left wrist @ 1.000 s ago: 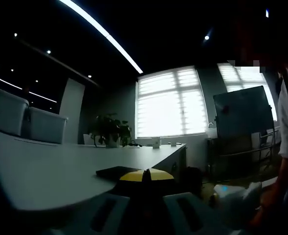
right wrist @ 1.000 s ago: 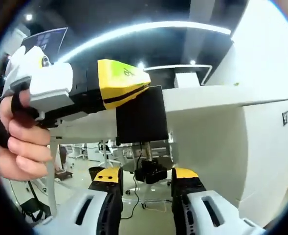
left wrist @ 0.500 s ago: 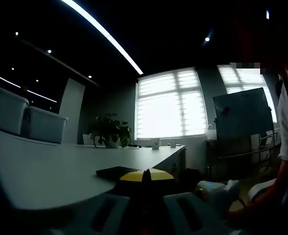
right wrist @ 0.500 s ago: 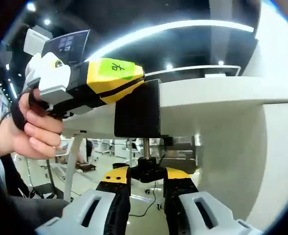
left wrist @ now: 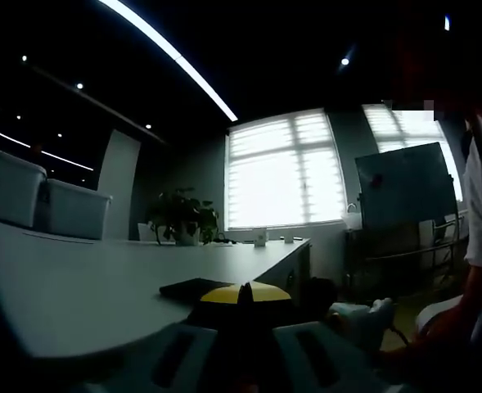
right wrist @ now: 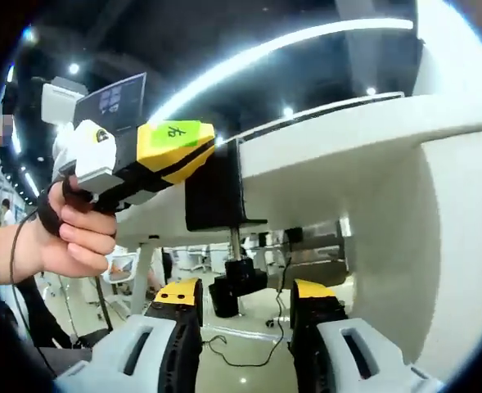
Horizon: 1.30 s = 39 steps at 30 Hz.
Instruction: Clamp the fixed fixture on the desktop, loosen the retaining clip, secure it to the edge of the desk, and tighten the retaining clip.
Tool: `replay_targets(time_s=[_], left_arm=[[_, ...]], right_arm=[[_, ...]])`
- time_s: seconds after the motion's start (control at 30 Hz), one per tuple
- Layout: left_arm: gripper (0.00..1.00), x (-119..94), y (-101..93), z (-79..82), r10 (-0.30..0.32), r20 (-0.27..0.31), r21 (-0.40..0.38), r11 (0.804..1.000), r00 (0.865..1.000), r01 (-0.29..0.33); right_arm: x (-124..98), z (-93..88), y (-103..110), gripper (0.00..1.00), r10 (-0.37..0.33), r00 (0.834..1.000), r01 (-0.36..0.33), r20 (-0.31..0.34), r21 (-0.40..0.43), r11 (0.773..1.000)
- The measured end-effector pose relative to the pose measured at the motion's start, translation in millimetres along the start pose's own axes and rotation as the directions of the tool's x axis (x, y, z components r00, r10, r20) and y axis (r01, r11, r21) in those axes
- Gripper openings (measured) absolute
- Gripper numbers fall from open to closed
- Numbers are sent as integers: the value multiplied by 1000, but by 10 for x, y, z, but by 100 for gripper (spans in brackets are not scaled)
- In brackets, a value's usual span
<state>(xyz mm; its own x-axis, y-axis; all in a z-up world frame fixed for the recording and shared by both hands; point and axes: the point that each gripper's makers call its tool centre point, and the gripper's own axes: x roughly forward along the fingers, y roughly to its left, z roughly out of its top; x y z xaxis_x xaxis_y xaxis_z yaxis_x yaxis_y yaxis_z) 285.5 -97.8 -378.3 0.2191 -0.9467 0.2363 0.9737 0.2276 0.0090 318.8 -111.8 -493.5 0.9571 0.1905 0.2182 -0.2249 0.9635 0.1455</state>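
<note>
The black clamp fixture (right wrist: 213,192) sits on the edge of the white desk (right wrist: 331,139). Its threaded screw (right wrist: 235,244) hangs under the desk, ending in a black knob (right wrist: 237,284). My left gripper (right wrist: 175,147), held by a hand (right wrist: 73,237), comes in from the left with its yellow jaws shut on the fixture's upper part. In the left gripper view those yellow jaws (left wrist: 241,293) meet on the fixture's black top plate (left wrist: 193,287), which lies on the desk (left wrist: 77,286). My right gripper (right wrist: 245,296) is open below the desk, with the knob in the gap between its yellow tips.
The desk's white side panel (right wrist: 437,246) stands close on the right. Cables and chair legs (right wrist: 224,336) lie on the floor beneath. A plant (left wrist: 182,219), bright windows (left wrist: 286,170) and a dark board (left wrist: 404,184) stand beyond the desk. A person in white (left wrist: 479,213) is at the right.
The right gripper's jaws, tight around the knob half a second ago, have spread apart. The right view has tilted and the knob sits slightly left. The left gripper still holds the fixture.
</note>
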Motion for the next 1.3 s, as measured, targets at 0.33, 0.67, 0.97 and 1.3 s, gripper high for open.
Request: replay_targets(time_s=[0.33, 0.67, 0.97, 1.3], left_arm=[[1, 24, -15, 3, -6, 6, -2, 1000, 1000, 6], [1, 28, -18, 5, -5, 3, 7, 1000, 1000, 5], [1, 18, -13, 12, -10, 11, -2, 1000, 1000, 10], [1, 22, -17, 13, -14, 20, -12, 1000, 1000, 14]], right_arm=[[11, 108, 114, 37, -128, 992, 128, 12, -27, 991], [106, 164, 79, 25, -158, 987, 160, 26, -71, 985], [124, 158, 104, 24, 63, 998, -63, -4, -144, 988], [196, 112, 142, 24, 345, 935, -353, -85, -111, 929]])
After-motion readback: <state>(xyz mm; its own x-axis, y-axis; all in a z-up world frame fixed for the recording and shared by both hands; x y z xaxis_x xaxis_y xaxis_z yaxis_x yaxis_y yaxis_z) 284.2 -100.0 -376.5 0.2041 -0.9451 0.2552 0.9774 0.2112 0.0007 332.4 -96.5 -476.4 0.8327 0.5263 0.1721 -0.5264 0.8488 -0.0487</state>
